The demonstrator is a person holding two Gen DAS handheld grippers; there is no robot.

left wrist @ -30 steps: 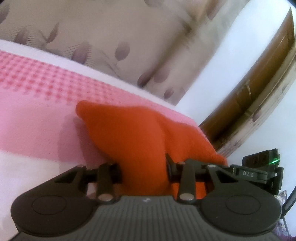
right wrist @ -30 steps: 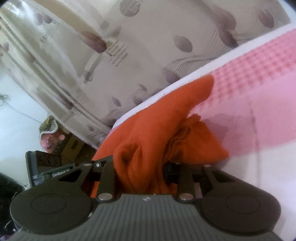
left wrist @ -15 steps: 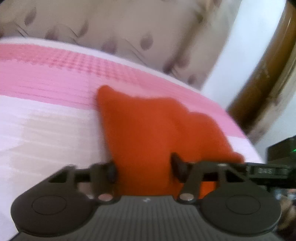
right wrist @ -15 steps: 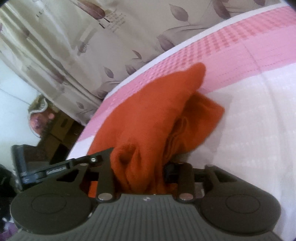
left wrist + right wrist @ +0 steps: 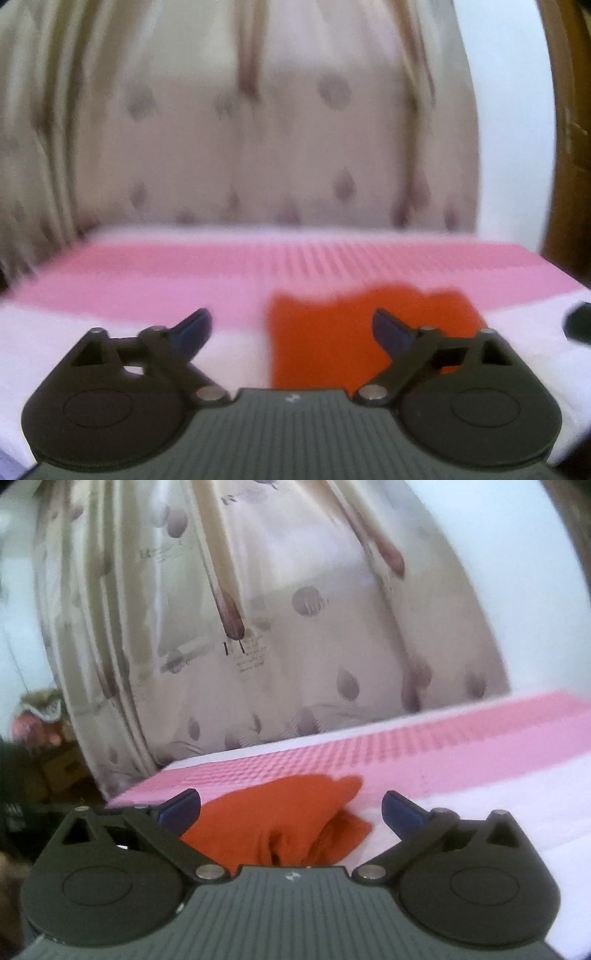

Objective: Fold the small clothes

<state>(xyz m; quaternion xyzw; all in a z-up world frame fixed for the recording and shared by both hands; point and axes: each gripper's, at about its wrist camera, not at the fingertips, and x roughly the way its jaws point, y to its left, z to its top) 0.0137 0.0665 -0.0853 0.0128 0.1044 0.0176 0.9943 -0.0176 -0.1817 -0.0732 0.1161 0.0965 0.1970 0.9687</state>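
A small orange garment [image 5: 332,339] lies bunched on the pink and white bed cover [image 5: 147,288]. In the left wrist view my left gripper [image 5: 291,325] is open and empty, with the garment in front of its right finger. In the right wrist view the garment [image 5: 280,823] lies folded over itself, a crease at its near edge. My right gripper [image 5: 291,808] is open and empty, the garment just beyond its fingers. Both views are blurred by motion.
A beige curtain with a leaf pattern [image 5: 295,627] hangs behind the far edge of the bed. A white wall [image 5: 509,110] and a brown wooden frame [image 5: 569,147] stand at the right. Cluttered items [image 5: 37,720] sit off the bed's left side.
Both grippers have opened and let go of the orange garment, which now lies on the bed. Both have pulled back and tilted up, so more curtain shows.
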